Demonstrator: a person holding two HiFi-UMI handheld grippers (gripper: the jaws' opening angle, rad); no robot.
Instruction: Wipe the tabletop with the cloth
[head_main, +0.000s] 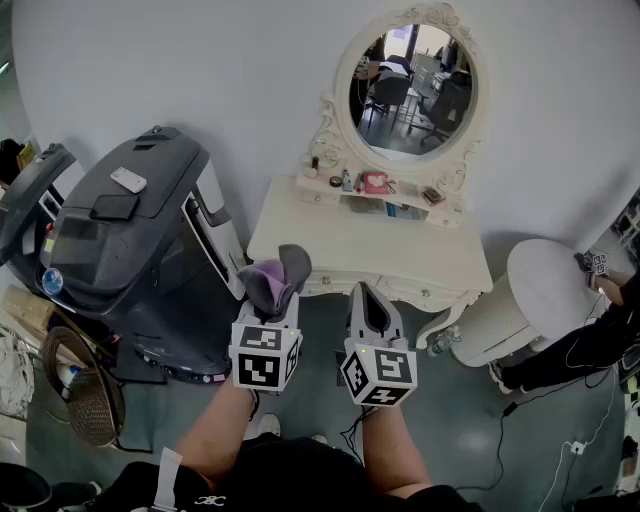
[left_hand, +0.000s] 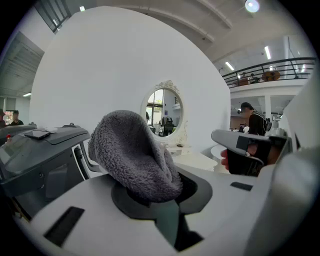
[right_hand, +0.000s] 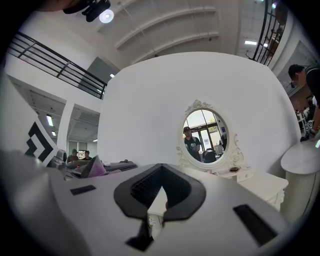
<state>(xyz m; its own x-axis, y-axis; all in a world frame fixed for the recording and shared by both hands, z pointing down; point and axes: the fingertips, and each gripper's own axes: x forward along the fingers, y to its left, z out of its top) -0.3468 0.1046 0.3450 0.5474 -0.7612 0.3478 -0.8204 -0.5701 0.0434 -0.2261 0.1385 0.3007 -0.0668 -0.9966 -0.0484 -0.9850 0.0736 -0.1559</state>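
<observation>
Left gripper (head_main: 278, 288) clamps a bunched grey cloth (left_hand: 134, 156); right gripper (head_main: 370, 300), jaws seemingly together, holds nothing. Both hang on the near side of the white dressing table (head_main: 340, 245).

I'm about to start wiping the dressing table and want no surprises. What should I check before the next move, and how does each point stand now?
1. Cloth clamped in the left gripper: ok.
2. Right gripper empty, jaws together: ok.
3. Cloth touching the tabletop: not ok, it is held in the air.
4. Front of tabletop free of things: ok; small items sit on the back shelf.
5. Where the dirt is: cannot tell.
</observation>
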